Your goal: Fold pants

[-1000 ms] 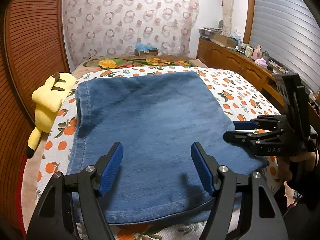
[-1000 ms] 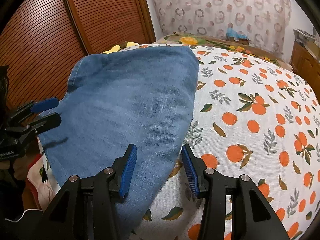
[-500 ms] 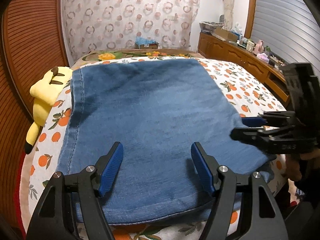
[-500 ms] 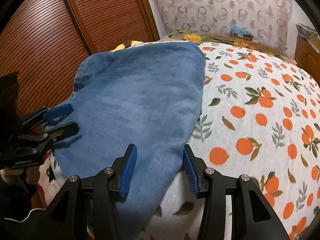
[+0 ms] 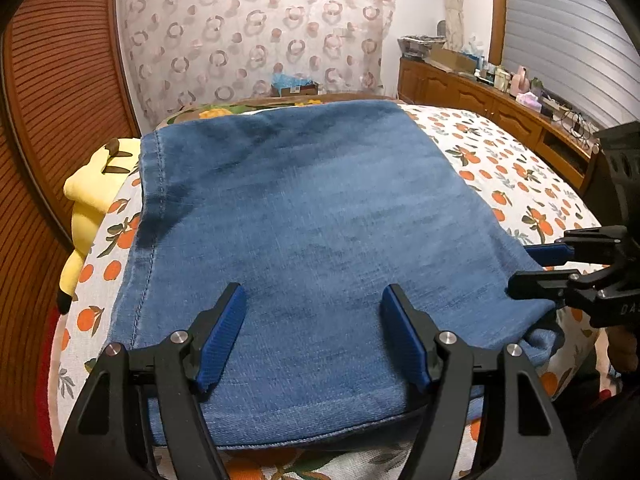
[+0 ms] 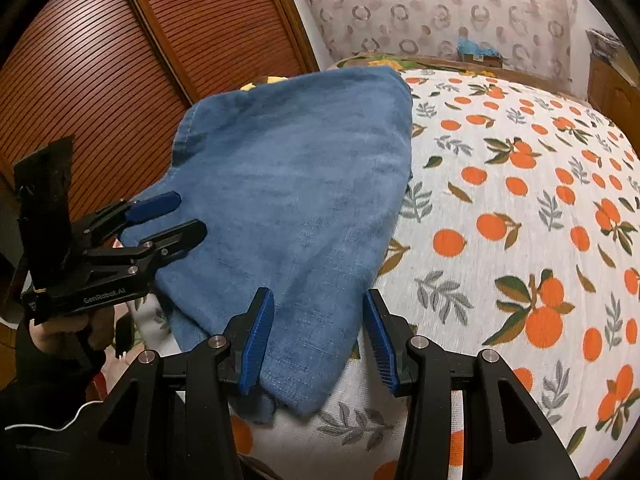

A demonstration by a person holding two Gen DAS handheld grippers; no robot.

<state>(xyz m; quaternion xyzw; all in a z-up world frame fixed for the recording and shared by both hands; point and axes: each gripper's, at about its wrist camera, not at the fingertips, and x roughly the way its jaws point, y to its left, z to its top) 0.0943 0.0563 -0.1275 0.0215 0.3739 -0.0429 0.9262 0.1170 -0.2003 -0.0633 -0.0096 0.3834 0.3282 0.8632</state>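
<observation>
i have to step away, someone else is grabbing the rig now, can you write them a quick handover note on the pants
Left hand-held gripper: open, holding nothing, above the near hem of the pants.
Right hand-held gripper: open, holding nothing, over the near right corner of the pants.
Pants: folded into a flat blue rectangle on the orange-print bed, near edge at the bed's edge. A yellow plush lies beside their left side.
Done: at least one fold, judging by the doubled layers.
Left: probably another fold, then smoothing; nothing is gripped yet.

Warm, even indoor light, fisheye warp

Edges bend and darken to black corners; soft shadows on the pants; slight blur on the near bedspread.
</observation>
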